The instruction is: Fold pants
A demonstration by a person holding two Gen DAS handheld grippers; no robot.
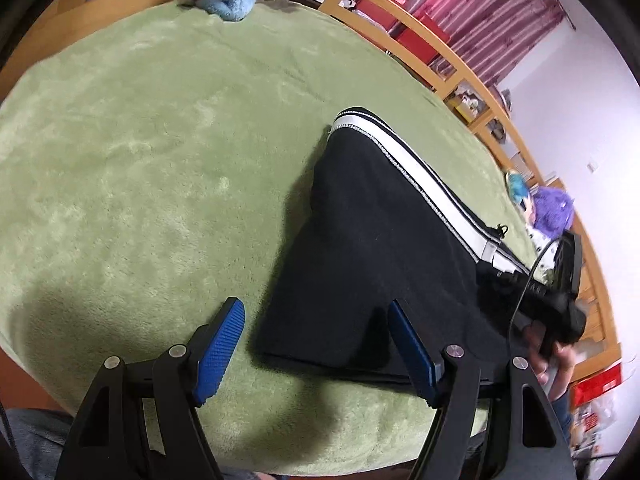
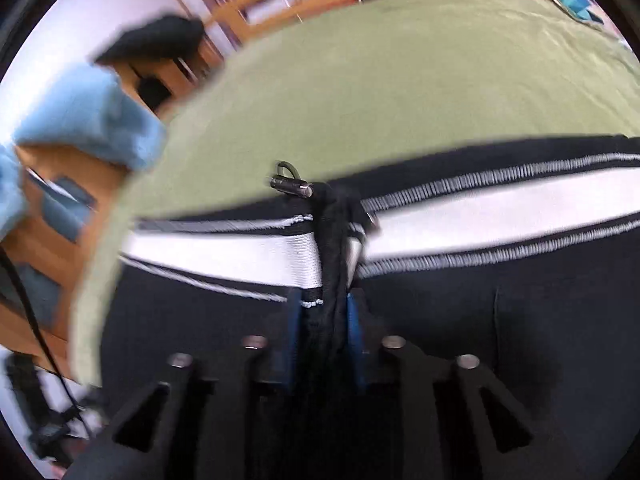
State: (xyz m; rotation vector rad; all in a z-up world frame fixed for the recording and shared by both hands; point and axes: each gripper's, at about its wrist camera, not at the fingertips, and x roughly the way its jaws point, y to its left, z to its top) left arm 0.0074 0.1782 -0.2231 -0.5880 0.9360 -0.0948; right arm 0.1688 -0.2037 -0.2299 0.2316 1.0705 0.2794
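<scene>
The black fleece pants with a white side stripe lie flat on the green plush blanket that covers the bed. Their long axis runs diagonally in the left wrist view — from the near hem edge just ahead of the left hand-held gripper up and away toward the far striped end.

The left hand-held gripper hovers over the near edge of the garment with its blue-padded jaws standing wide and nothing between them. One pad sits above the black fabric; the other sits over bare blanket to the side of the pants. The garment therefore lies ahead of and slightly to the right of this gripper's centre line.

The right hand-held gripper is at the striped side of the pants, where a bunched ridge of black fabric crosses the white stripe. Its jaws stand narrow with this ridge between the blue pads; the view is blurred, so whether the pads actually press the cloth cannot be told with certainty. A small metal zipper pull lies just beyond the ridge, on the blanket edge.

Judgement: the right hand is the nearer one for the coming fold, with cloth already between its jaws; the left needs to shift toward the garment to take the near corner.
</scene>
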